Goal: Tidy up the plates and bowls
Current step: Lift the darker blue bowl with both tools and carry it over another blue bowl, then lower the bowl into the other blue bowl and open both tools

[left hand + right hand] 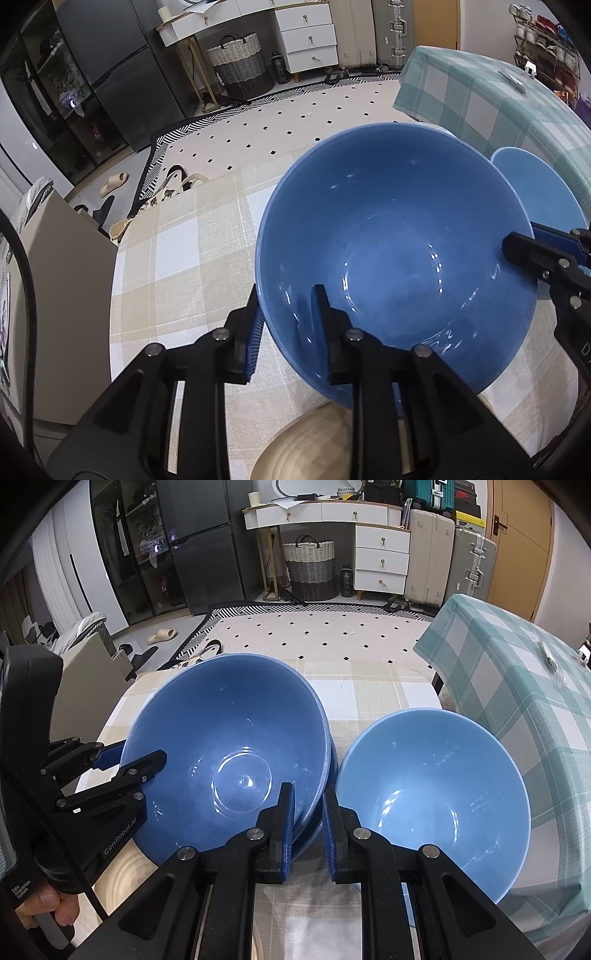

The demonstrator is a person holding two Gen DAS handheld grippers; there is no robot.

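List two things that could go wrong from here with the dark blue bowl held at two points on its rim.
1. The left gripper has its fingers loose around the rim of the glossy dark blue ceramic bowl, so the bowl may tip toward that side.
2. The pale blue bowl sits close beside it; lowering could knock the rims together.

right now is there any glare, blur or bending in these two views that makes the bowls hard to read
Left wrist view: small white glints ring the floor of the dark blue bowl, otherwise sharp; the fisheye bends the room edges and darkens the corners. Right wrist view: curved highlights sit low inside the dark blue bowl and the light blue bowl; both rims stay crisp, with no motion blur, and the green checked cloth bows at the frame edge.
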